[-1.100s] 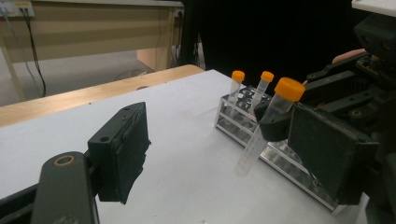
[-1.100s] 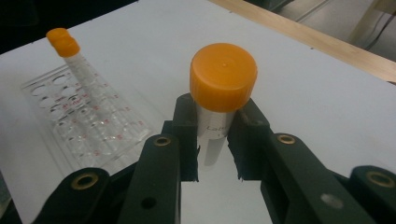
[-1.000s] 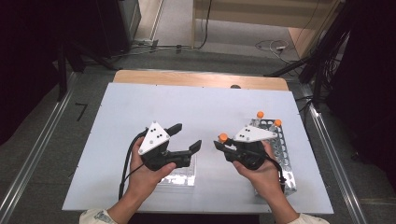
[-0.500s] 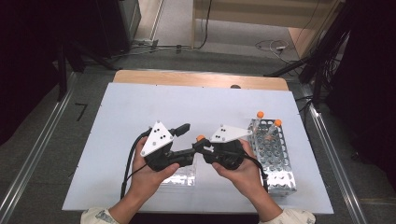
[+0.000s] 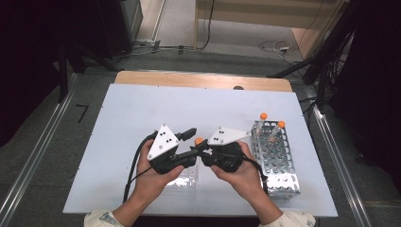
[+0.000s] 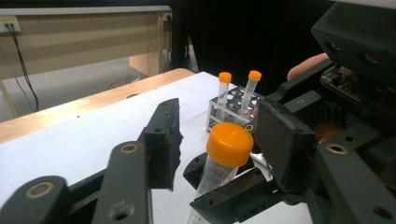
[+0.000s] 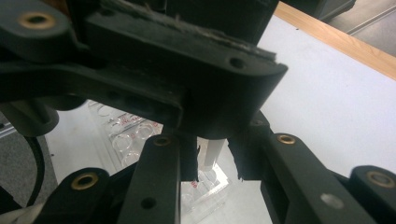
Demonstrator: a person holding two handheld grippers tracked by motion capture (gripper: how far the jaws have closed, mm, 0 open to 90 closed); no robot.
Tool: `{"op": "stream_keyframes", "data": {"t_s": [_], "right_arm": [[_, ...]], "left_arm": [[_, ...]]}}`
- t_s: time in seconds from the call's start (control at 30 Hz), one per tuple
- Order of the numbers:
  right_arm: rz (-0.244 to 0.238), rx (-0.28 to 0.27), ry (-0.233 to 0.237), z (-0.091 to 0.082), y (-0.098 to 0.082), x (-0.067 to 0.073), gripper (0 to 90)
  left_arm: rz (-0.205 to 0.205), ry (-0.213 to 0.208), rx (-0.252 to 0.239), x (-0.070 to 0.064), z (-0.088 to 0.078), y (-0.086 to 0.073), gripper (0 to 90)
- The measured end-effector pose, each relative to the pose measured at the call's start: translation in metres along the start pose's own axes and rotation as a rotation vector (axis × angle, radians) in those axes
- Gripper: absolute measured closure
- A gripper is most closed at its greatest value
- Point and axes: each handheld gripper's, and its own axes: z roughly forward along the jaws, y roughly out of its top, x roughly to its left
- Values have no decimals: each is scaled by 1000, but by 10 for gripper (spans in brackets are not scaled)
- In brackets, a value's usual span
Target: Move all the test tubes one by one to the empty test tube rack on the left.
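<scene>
A clear tube with an orange cap stands tilted between the two hand-held grippers over the front of the table. My right gripper is shut on the tube's body lower down. My left gripper faces it, one jaw on either side of the cap. Those jaws have just been closing, and a gap still shows between the left pad and the cap. From above, the left gripper and right gripper meet nose to nose at the orange cap.
A metal tube rack lies at the right, with two orange-capped tubes upright at its far end. A clear plastic rack lies under the left hand. The white table top ends in a wooden strip at the back.
The right gripper has moved left with the tube until it meets the left gripper. The left gripper's jaws have narrowed around the orange cap.
</scene>
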Motion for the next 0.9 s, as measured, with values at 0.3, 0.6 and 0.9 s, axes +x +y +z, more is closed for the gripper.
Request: {"op": "stream_keyframes", "data": {"t_s": [0.3, 0.6, 0.9], "right_arm": [[2, -6, 5, 2, 1, 0, 718], [2, -4, 8, 2, 2, 1, 718], [4, -3, 10, 2, 1, 1, 718]], "left_arm": [[4, -9, -2, 0, 0, -3, 617], [14, -19, 1, 0, 1, -5, 675], [20, -21, -1, 0, 1, -5, 705]]}}
